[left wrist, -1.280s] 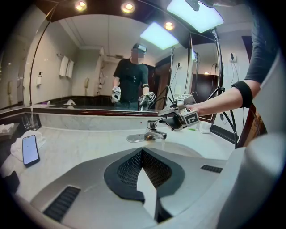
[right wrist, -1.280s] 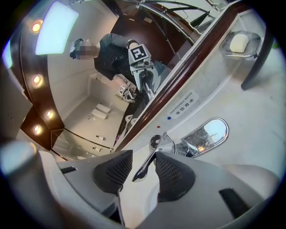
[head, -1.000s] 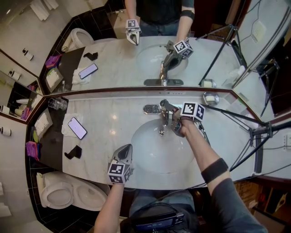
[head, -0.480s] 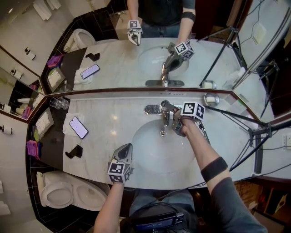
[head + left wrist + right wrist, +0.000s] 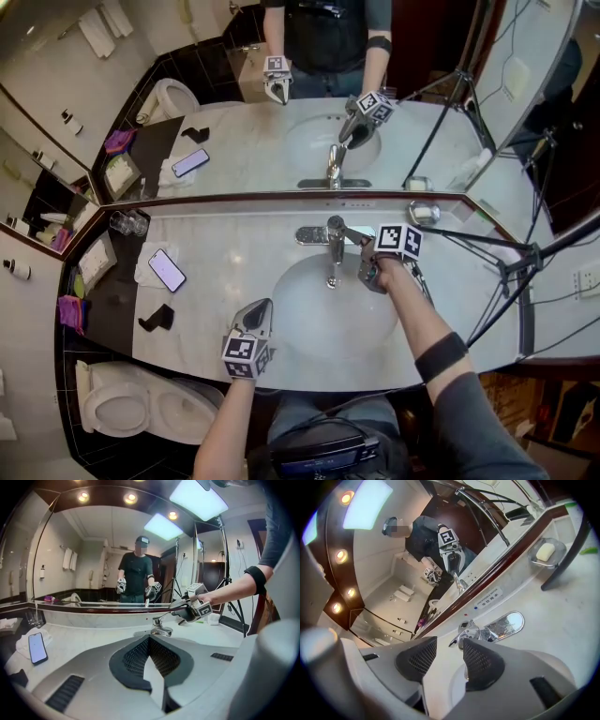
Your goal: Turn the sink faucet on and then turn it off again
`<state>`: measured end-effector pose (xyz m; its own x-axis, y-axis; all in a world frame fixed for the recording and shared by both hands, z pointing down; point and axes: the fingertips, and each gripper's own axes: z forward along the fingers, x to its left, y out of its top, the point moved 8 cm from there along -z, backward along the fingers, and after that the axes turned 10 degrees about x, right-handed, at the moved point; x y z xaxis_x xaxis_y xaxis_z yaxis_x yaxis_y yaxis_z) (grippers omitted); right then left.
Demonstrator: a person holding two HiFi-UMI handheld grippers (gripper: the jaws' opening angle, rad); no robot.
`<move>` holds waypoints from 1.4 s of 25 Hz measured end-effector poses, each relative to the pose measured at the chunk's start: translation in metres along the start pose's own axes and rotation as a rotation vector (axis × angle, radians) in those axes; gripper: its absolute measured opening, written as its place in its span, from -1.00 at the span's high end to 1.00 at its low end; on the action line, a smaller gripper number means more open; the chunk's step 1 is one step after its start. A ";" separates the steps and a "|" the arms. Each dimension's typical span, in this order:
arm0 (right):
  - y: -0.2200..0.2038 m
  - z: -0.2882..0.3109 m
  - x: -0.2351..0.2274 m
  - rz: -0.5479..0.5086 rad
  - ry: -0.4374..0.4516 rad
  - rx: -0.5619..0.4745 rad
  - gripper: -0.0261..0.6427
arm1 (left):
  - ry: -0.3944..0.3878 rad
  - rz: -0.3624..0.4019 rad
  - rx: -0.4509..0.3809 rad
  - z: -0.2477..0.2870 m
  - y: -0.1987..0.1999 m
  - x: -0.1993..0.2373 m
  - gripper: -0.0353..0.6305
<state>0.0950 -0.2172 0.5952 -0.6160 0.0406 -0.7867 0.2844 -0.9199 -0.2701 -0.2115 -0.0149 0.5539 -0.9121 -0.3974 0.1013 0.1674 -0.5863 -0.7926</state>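
Nearest us, the left gripper (image 5: 261, 309) hung over the front edge of the marble counter (image 5: 225, 253). Its jaws were clenched together on nothing, and it was well apart from the faucet. Beyond it lay the white sink basin (image 5: 309, 328), which looked dry to us. We could make out no stream of water in any view.

Across the basin, the right gripper (image 5: 449, 645) reached in from the right and pointed at the faucet (image 5: 333, 234), which stood at the back rim of the basin, in the middle of the counter. Its jaws had just been opening and stood released, with the pads pressing on nothing. The tip of the lever (image 5: 162, 617) showed in the gap just past the pads. From the left gripper view the lever slanted upward toward the right gripper.

We judged that the right gripper was letting go of the lever after working it. The raised slant suggested the faucet had been turned on, but with no water visible we could not be sure. If so, the next move called for bringing the open jaws back around or on top of the lever and pushing it down flat, while keeping the pads from slipping off the smooth chrome.

Farther off, a phone (image 5: 167, 269) lay on a cloth at the left. A soap dish (image 5: 424, 211) sat at the right by the wall, and the mirror (image 5: 309, 131) behind repeated the whole scene.
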 end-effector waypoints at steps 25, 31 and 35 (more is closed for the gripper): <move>-0.102 -0.159 0.040 -0.819 -0.425 -0.200 0.87 | -0.063 0.068 -0.056 -0.027 0.028 -0.026 0.91; -0.136 -0.174 0.024 -0.871 -0.474 -0.232 0.87 | -0.062 0.046 -0.058 -0.028 0.021 -0.028 0.91; -0.149 -0.178 0.014 -0.855 -0.479 -0.218 0.87 | -0.072 0.046 -0.048 -0.029 0.015 -0.030 0.91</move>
<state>0.1744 -0.0103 0.5257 -0.8935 0.4489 0.0125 -0.2929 -0.5615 -0.7739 -0.1926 0.0092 0.5215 -0.8744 -0.4735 0.1059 0.1883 -0.5324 -0.8253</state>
